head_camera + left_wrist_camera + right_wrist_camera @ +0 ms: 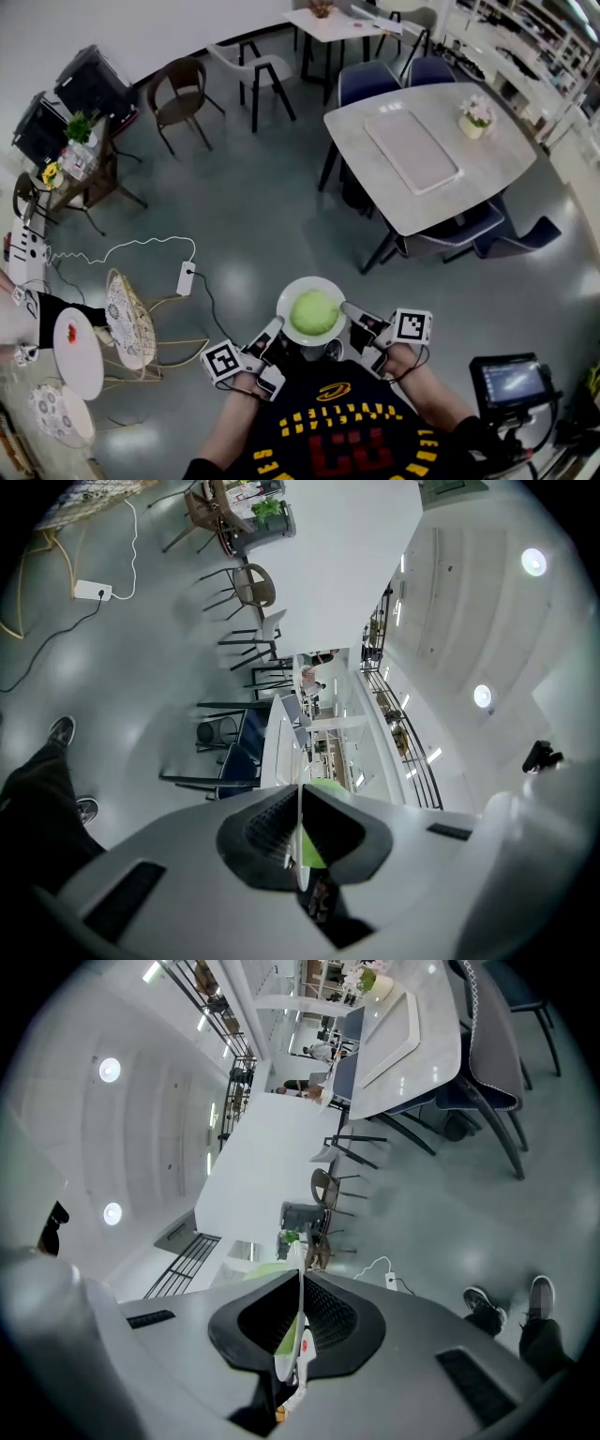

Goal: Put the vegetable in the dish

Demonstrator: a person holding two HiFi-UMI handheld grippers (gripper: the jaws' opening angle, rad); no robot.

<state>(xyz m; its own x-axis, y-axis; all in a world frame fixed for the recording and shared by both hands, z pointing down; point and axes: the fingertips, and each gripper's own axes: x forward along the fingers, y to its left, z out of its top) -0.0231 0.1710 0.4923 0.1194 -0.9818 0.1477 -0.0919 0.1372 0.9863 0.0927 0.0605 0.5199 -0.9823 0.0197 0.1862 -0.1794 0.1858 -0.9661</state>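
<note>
A round white dish is held in the air in front of my chest, above the grey floor. A pale green round vegetable lies in its middle. My left gripper is shut on the dish's left rim and my right gripper is shut on its right rim. In the left gripper view the dish shows edge-on between the shut jaws of the left gripper, with the green vegetable beside it. The right gripper view shows the dish rim the same way, and the vegetable.
A white table with a tray and a flower pot stands ahead to the right, with blue chairs around it. On the floor at the left lie a power strip and cable. A wicker stand is near left, a monitor at right.
</note>
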